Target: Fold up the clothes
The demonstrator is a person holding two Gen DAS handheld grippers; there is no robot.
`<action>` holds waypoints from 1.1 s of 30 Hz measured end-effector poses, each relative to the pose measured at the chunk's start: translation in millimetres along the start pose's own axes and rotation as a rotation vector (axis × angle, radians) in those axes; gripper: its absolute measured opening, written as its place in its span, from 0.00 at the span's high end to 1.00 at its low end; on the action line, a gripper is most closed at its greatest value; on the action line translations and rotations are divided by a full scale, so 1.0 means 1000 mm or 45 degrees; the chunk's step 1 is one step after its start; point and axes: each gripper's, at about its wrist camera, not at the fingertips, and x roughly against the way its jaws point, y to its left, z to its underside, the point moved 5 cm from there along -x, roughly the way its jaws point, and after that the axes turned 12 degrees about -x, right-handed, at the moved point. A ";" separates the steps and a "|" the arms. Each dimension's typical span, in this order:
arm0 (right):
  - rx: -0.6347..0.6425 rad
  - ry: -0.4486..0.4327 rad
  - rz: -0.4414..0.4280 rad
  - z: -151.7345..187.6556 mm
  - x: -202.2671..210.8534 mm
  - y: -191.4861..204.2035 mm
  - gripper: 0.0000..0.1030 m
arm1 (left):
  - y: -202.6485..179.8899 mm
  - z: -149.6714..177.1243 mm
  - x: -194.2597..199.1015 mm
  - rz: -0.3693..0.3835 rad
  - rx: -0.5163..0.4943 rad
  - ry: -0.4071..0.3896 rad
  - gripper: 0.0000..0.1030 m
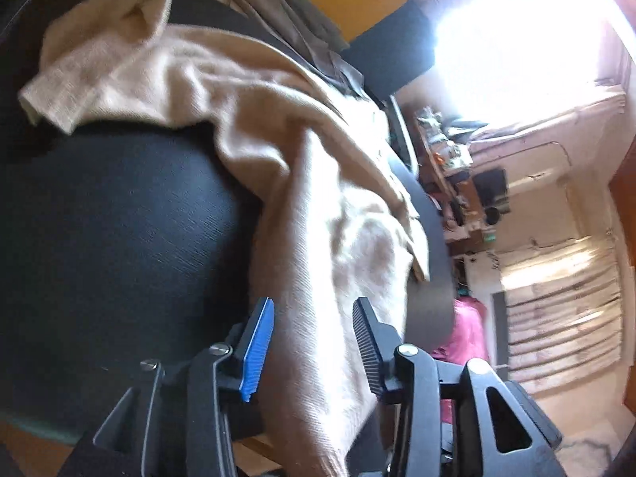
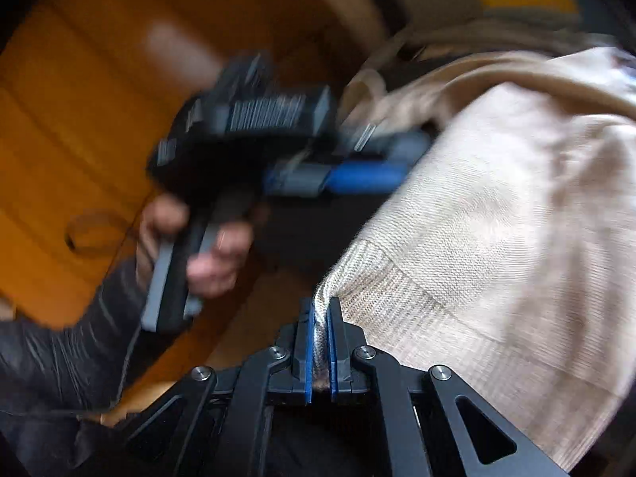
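- Cream knit sweater (image 1: 286,167) lies rumpled over a round black seat (image 1: 119,238). It fills the middle of the left wrist view, from the upper left down to the bottom middle.
- Its cloth is soft and woolly, with fine ribs. One sleeve (image 1: 99,59) sticks out at the upper left and ends in an open, ribbed cuff.
- In the right wrist view the sweater fills the right half. A ribbed hem band (image 2: 397,290) runs across it, from the lower middle toward the lower right.
- The right gripper (image 2: 321,342) pinches the corner of that hem. Its blue pads are pressed tight on the cloth, with only the knit between them.
- The left gripper (image 1: 314,346) stands apart. Sweater cloth runs between its blue pad and its black ribbed pad, and they do not squeeze it.
- In the right wrist view the left gripper looks blurry at the middle left. A hand (image 2: 198,246) in a dark shiny sleeve (image 2: 67,349) holds its handle.
- The seat is smooth and dark, and bare at the left of the left wrist view.
- Grey cloth (image 1: 294,16) lies past the sweater at the top.
- An orange floor (image 2: 79,119) shows at the left of the right wrist view.
- A bright window (image 1: 516,39) glows at the upper right of the left wrist view.
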 end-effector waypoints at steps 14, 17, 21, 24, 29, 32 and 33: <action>-0.332 -0.405 0.617 -0.021 0.116 -0.119 0.89 | 0.043 -0.019 -0.026 -0.147 0.077 -0.086 0.59; -0.302 -0.400 0.813 -0.035 0.122 -0.148 0.89 | 0.036 -0.038 -0.036 -0.254 -0.006 -0.115 0.59; -0.290 -0.383 0.870 -0.055 0.117 -0.171 0.89 | 0.026 -0.063 -0.053 -0.288 -0.034 -0.113 0.59; -0.274 -0.347 0.878 -0.067 0.111 -0.179 0.89 | 0.030 -0.078 -0.066 -0.298 -0.029 -0.075 0.59; -0.250 -0.306 0.893 -0.060 0.115 -0.193 0.86 | 0.028 -0.086 -0.093 -0.319 -0.049 -0.026 0.59; -0.241 -0.306 0.916 -0.056 0.121 -0.197 0.84 | 0.022 -0.089 -0.102 -0.378 -0.131 -0.009 0.59; -0.246 -0.307 0.919 -0.054 0.125 -0.200 0.84 | 0.022 -0.090 -0.103 -0.392 -0.149 -0.004 0.59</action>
